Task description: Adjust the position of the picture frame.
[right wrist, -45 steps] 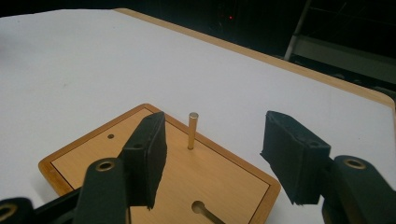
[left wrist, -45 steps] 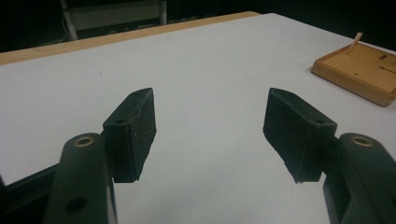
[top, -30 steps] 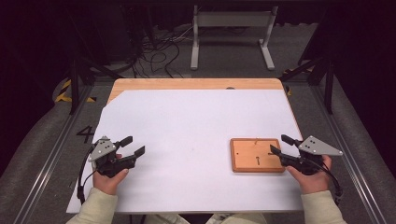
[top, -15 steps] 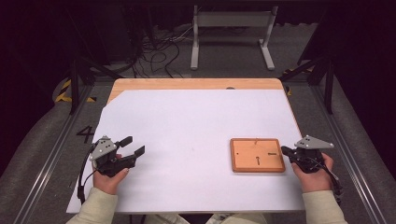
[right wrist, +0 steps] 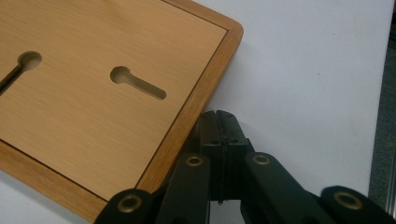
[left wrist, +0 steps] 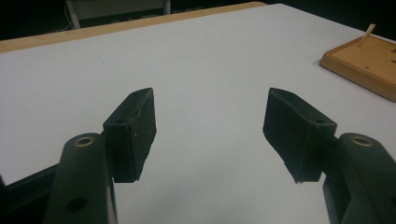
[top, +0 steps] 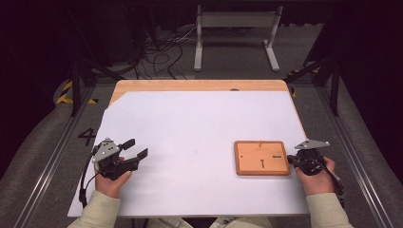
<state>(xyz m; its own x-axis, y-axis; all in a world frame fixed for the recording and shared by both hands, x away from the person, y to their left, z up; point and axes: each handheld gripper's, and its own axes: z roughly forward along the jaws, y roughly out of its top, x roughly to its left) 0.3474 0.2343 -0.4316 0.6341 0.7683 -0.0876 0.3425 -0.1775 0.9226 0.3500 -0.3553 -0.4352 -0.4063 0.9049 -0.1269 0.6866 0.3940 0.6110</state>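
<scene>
A wooden picture frame (top: 262, 157) lies back side up on the white sheet at the right, with two keyhole slots (right wrist: 137, 83) cut into its back panel. My right gripper (top: 291, 162) is shut, its pads pressed flat together with nothing between them, and its tip (right wrist: 219, 117) sits right at the frame's (right wrist: 93, 102) right rim, close to a corner. My left gripper (top: 136, 147) rests at the left of the sheet, open and empty. Its jaws (left wrist: 210, 130) stand wide apart over bare sheet, with the frame (left wrist: 369, 58) far off at the right.
The white sheet (top: 190, 123) covers most of a wooden table whose far edge (top: 199, 85) shows. The sheet's right edge runs just beside my right hand. On the floor beyond stand a metal stand (top: 235, 21) and loose cables (top: 161, 52).
The right gripper's jaws have shut and it has drawn back from over the frame's right edge to just beside it. The left gripper has stayed where it was.
</scene>
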